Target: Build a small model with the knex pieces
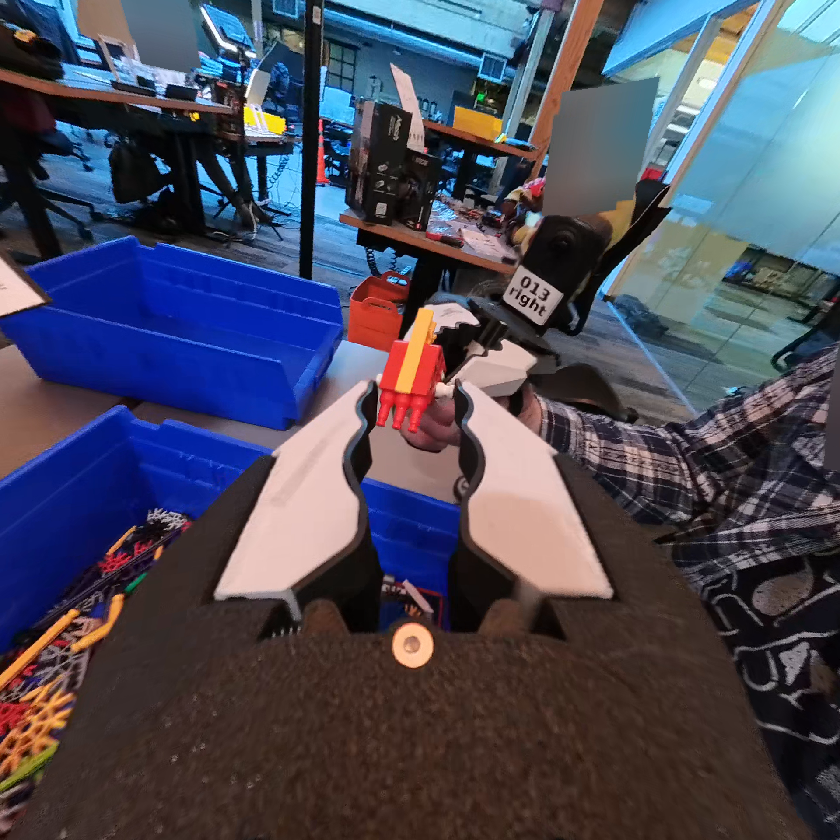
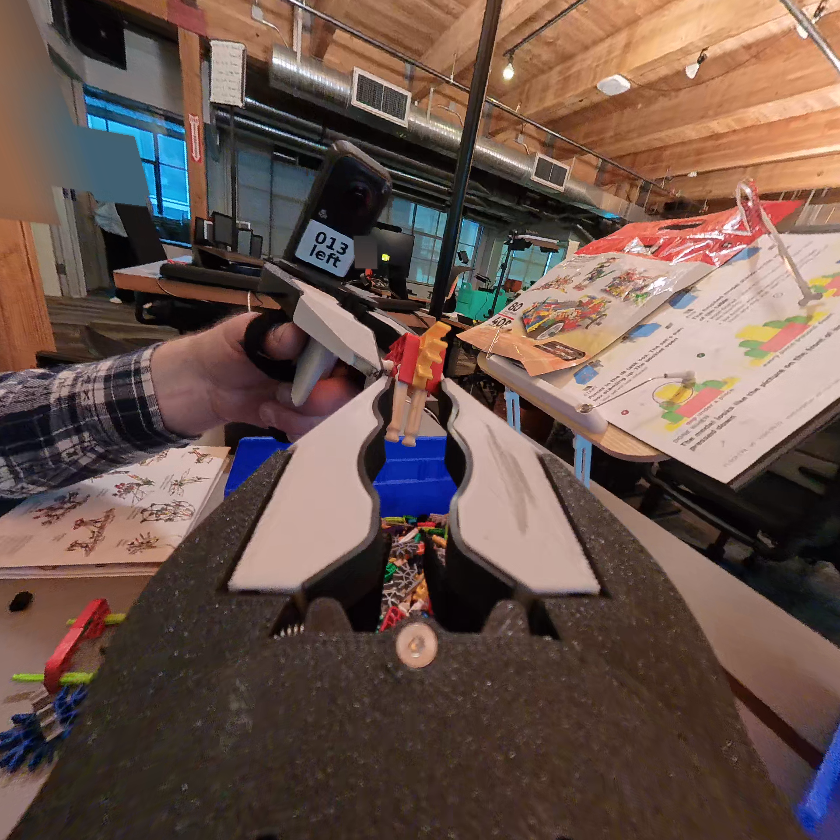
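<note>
Below the left gripper (image 1: 414, 394), a blue bin (image 1: 82, 491) holds a heap of mixed rod-and-connector toy pieces (image 1: 50, 672). Its white fingers (image 1: 313, 477) are closed to a narrow gap, their tips pinching the small white pegs on either side of a red and yellow toy assembly (image 1: 411, 370), which is held in the air above the worktop (image 1: 45, 409). Three red rod ends hang down from the assembly between the tips. Just beyond it, the right gripper (image 1: 447, 363) reaches in from the far right and also touches the assembly, a hand (image 1: 436, 422) in a plaid sleeve (image 1: 682, 454) behind it. A second blue bin (image 1: 182, 327) stands farther off on the left.

Seen from the right wrist view, the right gripper (image 2: 414, 386) has its fingers (image 2: 500, 491) drawn close, tips against the assembly's (image 2: 420, 359) sides, with two cream rods hanging beneath. Opposite, the left gripper (image 2: 386, 363) meets the same piece, held by a hand (image 2: 218, 377). To the near left lies an instruction booklet (image 2: 113, 509); to the right, a tilted board (image 2: 682, 363) carries printed sheets and a toy bag (image 2: 582, 300).
</note>
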`<action>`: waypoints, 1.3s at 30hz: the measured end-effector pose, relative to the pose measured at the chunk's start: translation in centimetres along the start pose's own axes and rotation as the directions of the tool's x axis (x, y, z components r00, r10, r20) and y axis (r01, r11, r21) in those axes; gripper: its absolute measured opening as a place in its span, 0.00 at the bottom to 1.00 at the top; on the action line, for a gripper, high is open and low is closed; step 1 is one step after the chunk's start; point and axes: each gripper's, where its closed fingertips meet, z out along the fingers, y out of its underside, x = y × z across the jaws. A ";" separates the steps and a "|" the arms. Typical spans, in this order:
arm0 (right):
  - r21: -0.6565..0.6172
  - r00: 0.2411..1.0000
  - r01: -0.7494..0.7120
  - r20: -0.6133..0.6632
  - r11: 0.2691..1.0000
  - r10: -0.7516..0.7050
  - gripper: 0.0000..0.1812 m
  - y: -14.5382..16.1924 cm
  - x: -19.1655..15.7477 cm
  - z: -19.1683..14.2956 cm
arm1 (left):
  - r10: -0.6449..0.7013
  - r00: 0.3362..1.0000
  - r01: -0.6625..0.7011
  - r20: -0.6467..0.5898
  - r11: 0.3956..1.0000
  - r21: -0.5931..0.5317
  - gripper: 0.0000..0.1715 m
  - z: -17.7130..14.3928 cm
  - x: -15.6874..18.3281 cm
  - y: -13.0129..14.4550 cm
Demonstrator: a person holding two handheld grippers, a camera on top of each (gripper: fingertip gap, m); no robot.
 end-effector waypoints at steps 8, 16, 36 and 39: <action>-0.022 0.999 0.038 0.011 0.999 -0.037 0.10 0.0 -0.3 -0.2 | -0.061 0.996 0.062 -0.064 0.998 0.012 0.18 0.1 0.2 0.4; -0.005 0.988 -0.138 0.065 0.990 0.138 0.09 0.4 -0.1 0.0 | 0.113 0.993 -0.110 0.044 0.992 -0.057 0.17 0.0 -0.3 0.8; -0.030 0.998 -0.010 0.058 1.000 0.011 0.10 0.4 -1.1 0.4 | -0.135 0.982 0.137 -0.129 0.991 0.000 0.17 -0.5 0.3 0.6; -0.025 0.999 -0.005 0.053 1.000 0.006 0.10 0.3 -1.0 0.2 | -0.147 0.980 0.147 -0.134 0.989 -0.011 0.17 -0.5 0.4 0.7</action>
